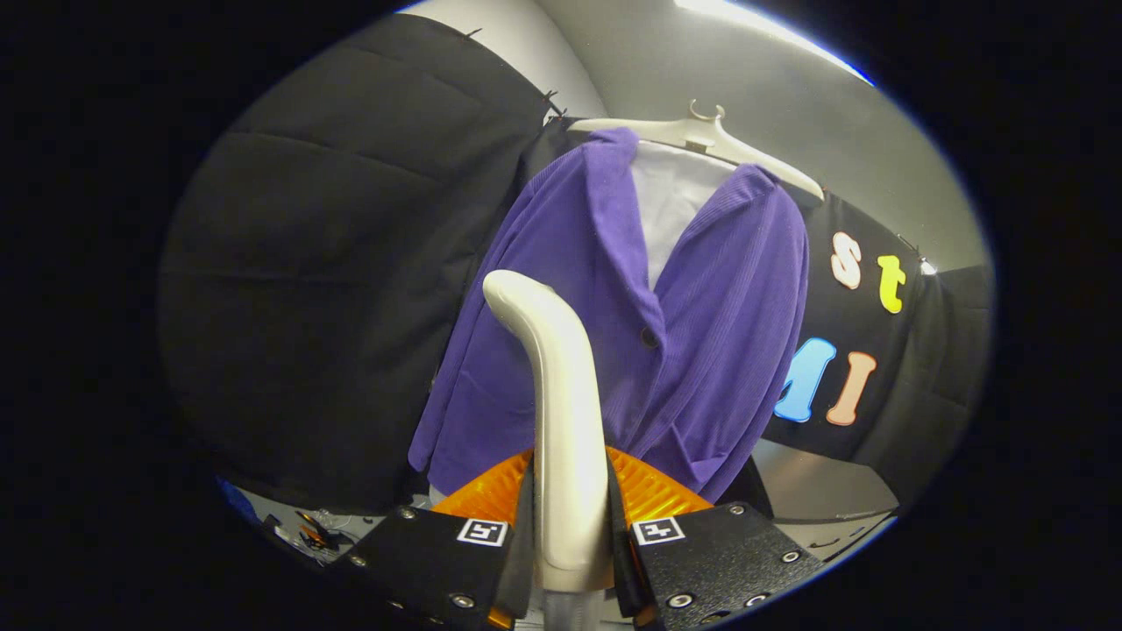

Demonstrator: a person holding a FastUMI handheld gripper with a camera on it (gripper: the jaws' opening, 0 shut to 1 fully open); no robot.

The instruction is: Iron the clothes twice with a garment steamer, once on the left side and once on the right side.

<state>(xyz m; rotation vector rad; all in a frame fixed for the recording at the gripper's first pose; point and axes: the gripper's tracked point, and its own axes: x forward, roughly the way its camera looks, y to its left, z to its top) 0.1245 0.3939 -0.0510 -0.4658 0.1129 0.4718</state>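
A purple jacket (pixel 614 333) hangs on a white hanger (pixel 701 136) against the booth's black wall, with a white lining showing at the collar. My gripper (pixel 570 526) is shut on the garment steamer (pixel 557 394): both fingers press on its white handle, which rises between them and curves toward the jacket's left half. The steamer's orange ribbed part (pixel 649 495) spreads just beyond the fingers, below the jacket's hem. The steamer's head is a short way in front of the cloth; whether it touches the fabric I cannot tell.
Black cloth wall (pixel 333 263) stands left of the jacket and behind it. A grey ledge (pixel 815 491) lies to the lower right beyond the fingers. Small cluttered items (pixel 307 530) sit low on the left. A grey wall and ceiling light are above.
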